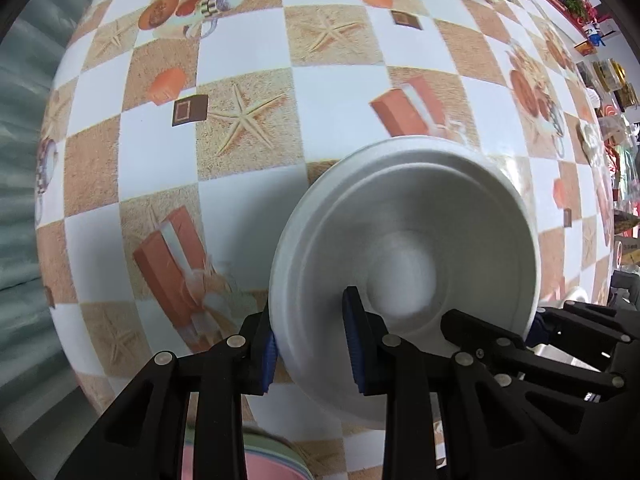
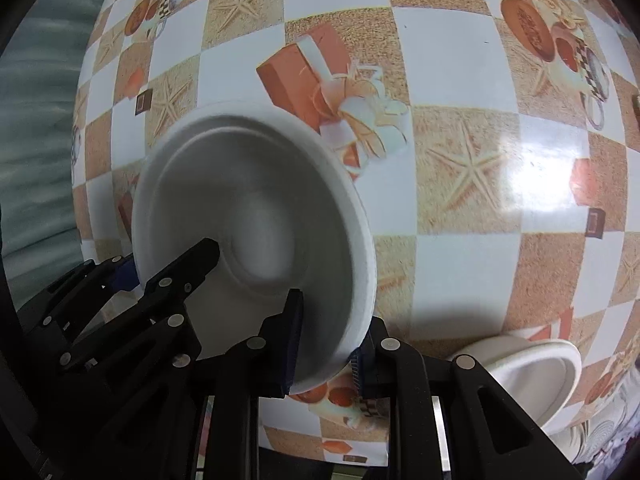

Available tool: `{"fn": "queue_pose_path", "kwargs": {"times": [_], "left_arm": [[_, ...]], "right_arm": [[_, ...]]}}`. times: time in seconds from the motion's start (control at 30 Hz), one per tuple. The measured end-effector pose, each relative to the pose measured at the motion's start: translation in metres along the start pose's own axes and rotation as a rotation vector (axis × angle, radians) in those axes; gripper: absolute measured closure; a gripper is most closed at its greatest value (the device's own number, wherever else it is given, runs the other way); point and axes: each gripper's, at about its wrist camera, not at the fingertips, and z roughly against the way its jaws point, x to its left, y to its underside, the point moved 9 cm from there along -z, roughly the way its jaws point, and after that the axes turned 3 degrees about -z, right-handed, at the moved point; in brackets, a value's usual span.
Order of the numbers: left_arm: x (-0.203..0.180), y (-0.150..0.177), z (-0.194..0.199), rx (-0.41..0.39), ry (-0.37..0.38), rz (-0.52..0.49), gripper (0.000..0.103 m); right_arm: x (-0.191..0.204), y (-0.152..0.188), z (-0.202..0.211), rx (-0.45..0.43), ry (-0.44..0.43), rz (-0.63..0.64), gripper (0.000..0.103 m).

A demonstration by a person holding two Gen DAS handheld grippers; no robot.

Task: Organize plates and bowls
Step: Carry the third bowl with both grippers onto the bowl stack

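A white bowl [image 1: 404, 240] is held above the checkered tablecloth [image 1: 248, 60], slightly blurred. My left gripper [image 1: 312, 348] is shut on its left rim, one blue pad inside and one outside the wall. My right gripper [image 2: 328, 350] is shut on the opposite rim of the same bowl [image 2: 248, 200]. Each gripper shows in the other's view: the right gripper [image 1: 498, 320] at the bowl's right edge, the left gripper [image 2: 168, 264] at its left edge. Both point downward.
A stack of plates [image 1: 276, 456], pink with a green rim, lies at the bottom edge behind my left fingers. Another white dish [image 2: 532, 372] sits on the table at lower right. The table's edge [image 1: 48, 184] curves along the left; clutter [image 1: 608, 80] lines the far right.
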Motion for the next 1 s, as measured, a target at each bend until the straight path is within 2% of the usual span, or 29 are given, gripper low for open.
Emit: {"fn": "queue_pose_path", "kwargs": {"times": [0.2,0.33,0.4,0.47,0.53,0.8,1.0], "left_arm": [[-0.025,0.028,0.041,-0.052,-0.031,-0.005,0.072],[-0.048,0.042,0.064,-0.081,-0.041,-0.020,0.072],[-0.054,0.051,0.073,-0.089,-0.040,-0.028,0.072],[-0.059,0.058,0.075,-0.095,-0.034,-0.042,0.072],[-0.070,0.063,0.076,-0.099,-0.035,-0.054,0.072],[-0.123,0.069,0.066,-0.078,-0.042,-0.117,0.072],[-0.144,0.071,0.057,-0.063,-0.036,-0.134,0.072]], "right_arm": [[-0.021,0.015,0.033,-0.042,-0.027,0.014,0.079],[-0.014,0.023,0.045,-0.061,-0.030,0.026,0.079],[-0.025,0.027,0.054,-0.069,-0.030,0.024,0.079],[-0.036,0.041,0.059,-0.076,-0.023,0.022,0.079],[-0.040,0.032,0.070,-0.074,-0.022,0.011,0.079],[-0.078,0.076,0.074,-0.067,-0.026,-0.028,0.079],[-0.106,0.080,0.079,-0.080,-0.008,-0.047,0.079]]}}
